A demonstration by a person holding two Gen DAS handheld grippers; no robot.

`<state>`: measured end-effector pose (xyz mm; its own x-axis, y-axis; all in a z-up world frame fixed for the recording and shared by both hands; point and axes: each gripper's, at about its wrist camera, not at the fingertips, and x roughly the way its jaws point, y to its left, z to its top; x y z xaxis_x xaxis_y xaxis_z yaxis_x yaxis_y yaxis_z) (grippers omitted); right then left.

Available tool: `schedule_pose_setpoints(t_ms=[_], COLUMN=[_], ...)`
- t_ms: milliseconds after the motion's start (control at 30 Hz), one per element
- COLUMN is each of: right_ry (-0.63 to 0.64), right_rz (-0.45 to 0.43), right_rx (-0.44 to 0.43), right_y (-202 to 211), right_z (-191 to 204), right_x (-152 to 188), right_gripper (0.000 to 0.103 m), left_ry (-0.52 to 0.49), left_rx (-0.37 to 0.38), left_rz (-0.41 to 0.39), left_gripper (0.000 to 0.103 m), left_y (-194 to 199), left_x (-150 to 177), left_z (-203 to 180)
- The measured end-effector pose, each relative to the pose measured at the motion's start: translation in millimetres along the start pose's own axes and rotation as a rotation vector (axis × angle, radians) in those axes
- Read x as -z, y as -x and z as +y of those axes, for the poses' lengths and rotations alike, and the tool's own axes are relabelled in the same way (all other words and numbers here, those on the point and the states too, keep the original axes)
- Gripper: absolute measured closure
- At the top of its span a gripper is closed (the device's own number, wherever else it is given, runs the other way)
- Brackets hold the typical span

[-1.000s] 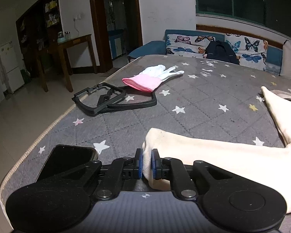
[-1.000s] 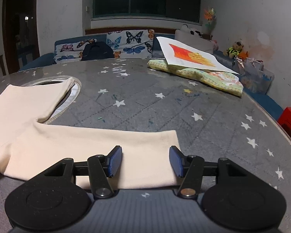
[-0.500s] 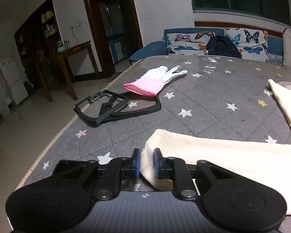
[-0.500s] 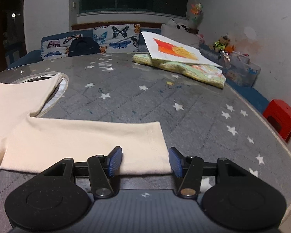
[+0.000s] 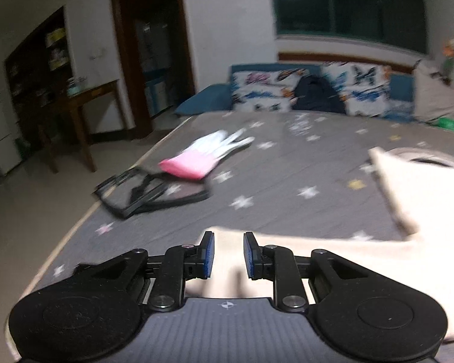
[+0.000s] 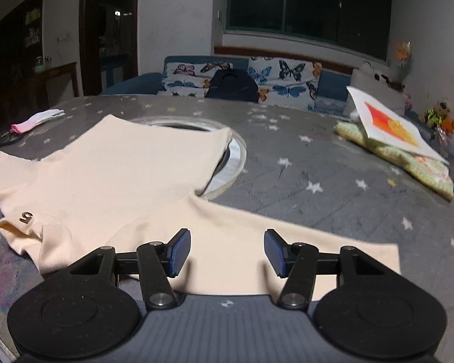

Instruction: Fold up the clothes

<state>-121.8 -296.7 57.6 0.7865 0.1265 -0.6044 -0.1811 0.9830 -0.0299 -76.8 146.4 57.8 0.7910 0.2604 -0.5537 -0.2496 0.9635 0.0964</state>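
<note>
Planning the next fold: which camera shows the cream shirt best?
The right wrist view: the cream shirt lies there almost whole and sharp, body and both sleeves. The left wrist view is blurred and catches only one sleeve and an edge of the body.

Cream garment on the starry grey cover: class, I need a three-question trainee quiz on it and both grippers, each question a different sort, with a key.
1. True or false: the left gripper is clamped on the cream garment.
2. What lies beside the black frame?
A. pink-cuffed glove
B. red cup
C. blue towel
3. Fill in: the right gripper hovers with its jaws ____ over a sleeve.

Key: 1 false, its jaws have just opened and stand apart; 2 A; 3 open.
</note>
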Motion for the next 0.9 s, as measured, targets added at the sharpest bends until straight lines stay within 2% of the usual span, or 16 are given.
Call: schedule_pose_setpoints(t_ms=[167, 300, 500, 667, 900], right_ry=[-0.075, -0.105, -0.127, -0.129, -0.075], right_rz=[0.030, 0.061, 0.068, 0.071, 0.073], right_rx=[0.068, 0.124, 0.165, 0.209, 0.286], right_y=[5, 9, 11, 9, 1], right_z=[-24, -45, -68, -81, -96], right_x=[15, 26, 31, 30, 24], right_gripper=[0.048, 0.046, 0.042, 0.041, 0.039], left_ry=[-0.088, -0.169, -0.368, -0.514, -0.611], left_rx=[0.201, 0.406, 0.674, 0.797, 0.870], left_rz=[-0.032, -0.041, -0.040, 0.002, 0.036], left_gripper=[0.080, 0.080, 0.080, 0.079, 0.081], left_y=[16, 25, 39, 44, 55], left_x=[-7, -11, -5, 19, 46], left_z=[-50, -105, -199, -257, -280])
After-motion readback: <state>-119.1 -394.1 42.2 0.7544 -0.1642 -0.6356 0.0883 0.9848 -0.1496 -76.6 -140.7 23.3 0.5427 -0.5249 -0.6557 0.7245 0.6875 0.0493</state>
